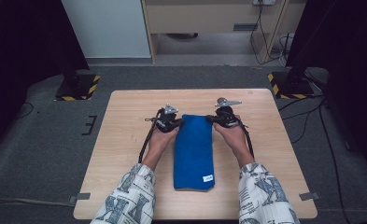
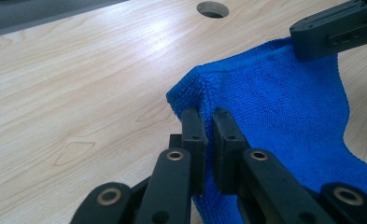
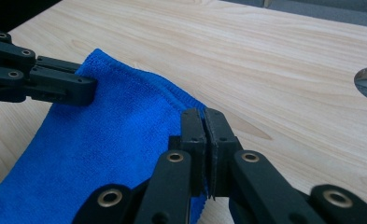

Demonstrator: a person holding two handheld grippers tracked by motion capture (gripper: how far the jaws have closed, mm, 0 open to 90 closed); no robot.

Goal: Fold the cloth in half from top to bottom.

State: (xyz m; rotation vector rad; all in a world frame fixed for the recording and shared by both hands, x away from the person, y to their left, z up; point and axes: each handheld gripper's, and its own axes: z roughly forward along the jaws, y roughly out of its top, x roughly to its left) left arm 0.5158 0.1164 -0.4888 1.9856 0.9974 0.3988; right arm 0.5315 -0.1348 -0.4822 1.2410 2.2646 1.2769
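Already the left gripper (image 1: 175,122) and right gripper (image 1: 212,118) are clamped on the far corners of the folded blue microfibre cloth (image 1: 193,151), so the next fold remains undone.

Bare table (image 1: 125,154) flanks the blue cloth (image 1: 193,149) both sides

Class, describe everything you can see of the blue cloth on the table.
The blue cloth is a soft, looped-pile towel with stitched hems, folded into a long narrow strip lying on the wooden table. A small white label sits at its near right corner. Its far end is raised slightly: the left gripper pinches the far left corner, the right gripper the far right corner, both jaws closed on the fabric.
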